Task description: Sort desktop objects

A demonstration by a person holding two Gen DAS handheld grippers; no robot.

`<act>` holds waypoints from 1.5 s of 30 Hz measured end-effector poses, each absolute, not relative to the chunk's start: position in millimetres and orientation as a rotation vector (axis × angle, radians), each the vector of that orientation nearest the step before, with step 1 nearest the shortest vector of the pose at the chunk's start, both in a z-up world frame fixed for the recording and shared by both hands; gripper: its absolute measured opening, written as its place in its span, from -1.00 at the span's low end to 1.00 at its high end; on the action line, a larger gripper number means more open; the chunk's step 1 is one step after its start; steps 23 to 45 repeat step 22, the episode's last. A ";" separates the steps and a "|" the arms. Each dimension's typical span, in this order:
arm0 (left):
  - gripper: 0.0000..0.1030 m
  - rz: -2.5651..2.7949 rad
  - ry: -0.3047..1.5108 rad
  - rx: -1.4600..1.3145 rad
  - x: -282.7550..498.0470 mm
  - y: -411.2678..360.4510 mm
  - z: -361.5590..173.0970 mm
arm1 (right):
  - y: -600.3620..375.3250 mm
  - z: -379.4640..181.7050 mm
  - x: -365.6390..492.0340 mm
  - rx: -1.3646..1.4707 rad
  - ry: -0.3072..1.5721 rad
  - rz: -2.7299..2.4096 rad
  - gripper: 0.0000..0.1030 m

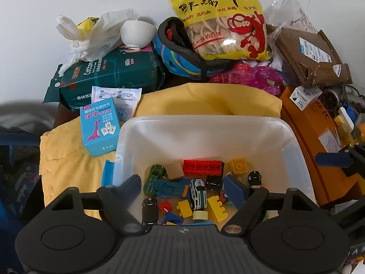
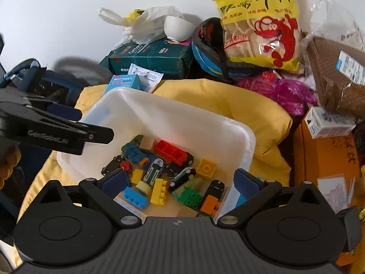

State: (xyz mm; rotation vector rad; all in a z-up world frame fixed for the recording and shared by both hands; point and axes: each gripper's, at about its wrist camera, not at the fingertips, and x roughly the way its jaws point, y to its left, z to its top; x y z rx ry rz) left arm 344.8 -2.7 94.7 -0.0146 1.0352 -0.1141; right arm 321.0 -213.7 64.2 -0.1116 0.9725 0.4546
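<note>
A translucent white bin (image 1: 200,125) (image 2: 182,123) sits on a yellow cloth (image 1: 68,159) (image 2: 251,105). It holds several toy cars and building bricks, among them a red brick (image 1: 203,167) (image 2: 171,149) and a white-green car (image 1: 198,193) (image 2: 155,171). My left gripper (image 1: 183,188) is open and empty above the bin's near side. My right gripper (image 2: 181,182) is open and empty over the bin's near right corner. The left gripper also shows at the left edge of the right wrist view (image 2: 57,132).
Behind the bin lie a blue card box (image 1: 100,130), a green cotton-towel pack (image 1: 111,75), a white bowl (image 1: 136,33), a blue helmet (image 1: 178,54), a yellow shrimp-chip bag (image 1: 223,22) and a pink bag (image 1: 255,75). An orange box (image 1: 319,150) and brown parcel (image 1: 312,54) stand right.
</note>
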 end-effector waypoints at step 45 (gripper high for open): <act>0.68 -0.128 1.043 0.041 336.2 -13.0 87.4 | -221.5 52.9 310.9 -0.081 0.999 0.436 1.00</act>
